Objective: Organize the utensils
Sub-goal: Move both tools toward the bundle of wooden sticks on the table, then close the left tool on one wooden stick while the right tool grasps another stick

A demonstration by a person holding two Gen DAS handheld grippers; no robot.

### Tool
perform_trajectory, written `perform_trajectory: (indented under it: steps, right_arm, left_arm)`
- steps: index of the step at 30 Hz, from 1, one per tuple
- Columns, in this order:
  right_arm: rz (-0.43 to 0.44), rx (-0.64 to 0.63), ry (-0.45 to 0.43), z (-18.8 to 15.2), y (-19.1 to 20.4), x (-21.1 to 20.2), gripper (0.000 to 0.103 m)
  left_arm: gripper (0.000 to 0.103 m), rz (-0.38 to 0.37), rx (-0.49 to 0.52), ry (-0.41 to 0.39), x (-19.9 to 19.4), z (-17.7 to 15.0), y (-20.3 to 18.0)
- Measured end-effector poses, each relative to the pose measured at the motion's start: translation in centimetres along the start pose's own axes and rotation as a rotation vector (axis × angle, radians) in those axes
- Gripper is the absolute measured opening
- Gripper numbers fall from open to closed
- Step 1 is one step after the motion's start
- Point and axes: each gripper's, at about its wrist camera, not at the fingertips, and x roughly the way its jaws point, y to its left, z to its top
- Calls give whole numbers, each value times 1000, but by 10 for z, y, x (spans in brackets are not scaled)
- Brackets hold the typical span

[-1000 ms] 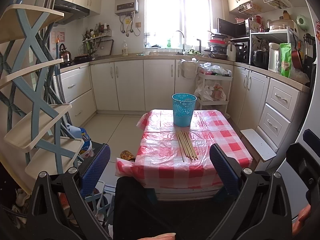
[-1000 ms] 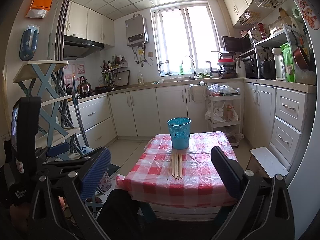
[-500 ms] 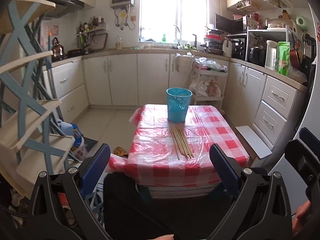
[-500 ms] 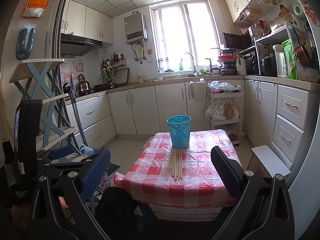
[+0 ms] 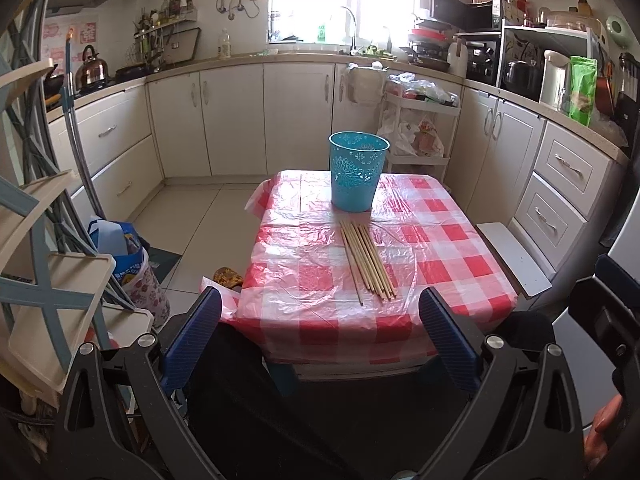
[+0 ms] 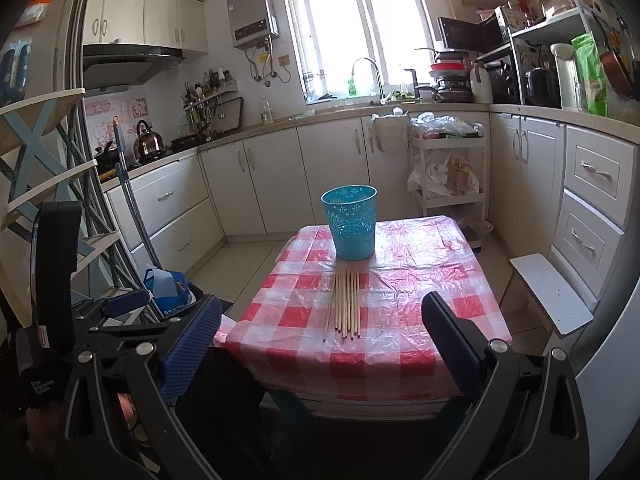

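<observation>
Ahead of our left hand-held gripper [image 5: 320, 320] and right hand-held gripper [image 6: 322, 328], both spread wide and holding nothing, chopsticks [image 5: 367, 261] lie before the bin [image 5: 358, 176]; its inside stays hidden, and dark fabric [image 5: 256, 408] covers the worktop's [image 5: 460, 240] near edge.

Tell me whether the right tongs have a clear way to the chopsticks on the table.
Probably yes. The right tongs are open and empty, short of the table's near edge; the chopsticks lie bare ahead, with the bin behind them, not between.
</observation>
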Motion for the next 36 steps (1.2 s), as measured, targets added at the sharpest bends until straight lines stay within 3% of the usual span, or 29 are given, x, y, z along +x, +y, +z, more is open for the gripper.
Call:
perform_trajectory:
  steps: [18,34,36]
  right_arm:
    - [-38,7,126,4,-37,106,96]
    - [-32,-18,250,1,-71,242,96]
    - [-41,-40,273,-2,-75,260,91]
  left_arm:
    - [95,18,-19,88,108,26,4]
    - [95,40,-35,207,236,47,-5]
    - [95,43,-32,222,253,49,-7]
